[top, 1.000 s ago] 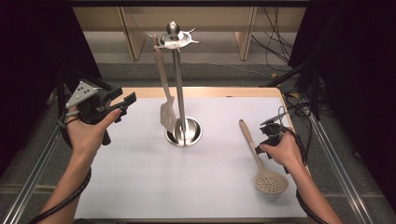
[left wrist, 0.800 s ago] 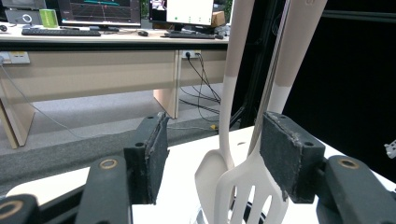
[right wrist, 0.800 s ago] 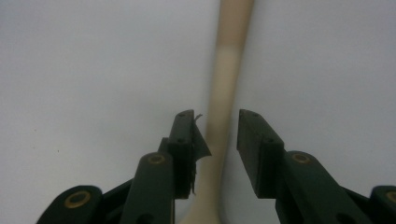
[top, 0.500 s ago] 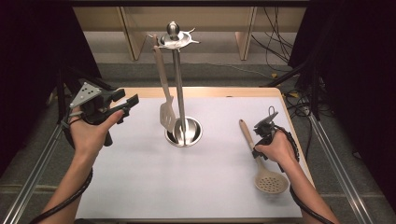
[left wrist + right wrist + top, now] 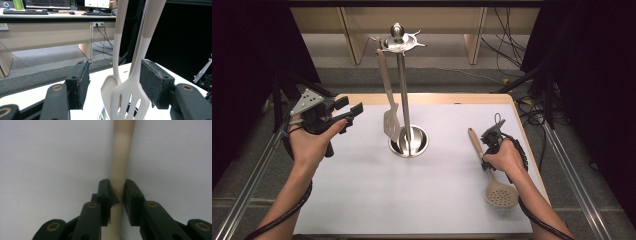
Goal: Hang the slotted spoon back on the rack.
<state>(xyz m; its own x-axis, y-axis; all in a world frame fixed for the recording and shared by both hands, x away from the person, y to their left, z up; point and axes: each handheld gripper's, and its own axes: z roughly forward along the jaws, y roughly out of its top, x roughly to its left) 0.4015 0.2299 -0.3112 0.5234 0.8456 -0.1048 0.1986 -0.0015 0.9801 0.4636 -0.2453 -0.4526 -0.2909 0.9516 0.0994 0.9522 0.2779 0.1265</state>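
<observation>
Right gripper [image 5: 117,195] clamps the skimmer's handle [image 5: 122,152], which lies flat on the table [image 5: 362,200] ahead of it. Left gripper [image 5: 113,85] waits open. Next: lift toward the rack [image 5: 398,45].

A beige skimmer [image 5: 492,172] lies flat on the table at four o'clock. Its perforated head points toward six, its handle toward twelve.

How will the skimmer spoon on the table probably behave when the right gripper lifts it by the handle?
The skimmer spoon looks stiff, so it should hardly bend. The right gripper clamps its smooth, rounded handle some way from the perforated head, so the head end may sag and the handle might twist between the pads. It seems light for its length.
</observation>
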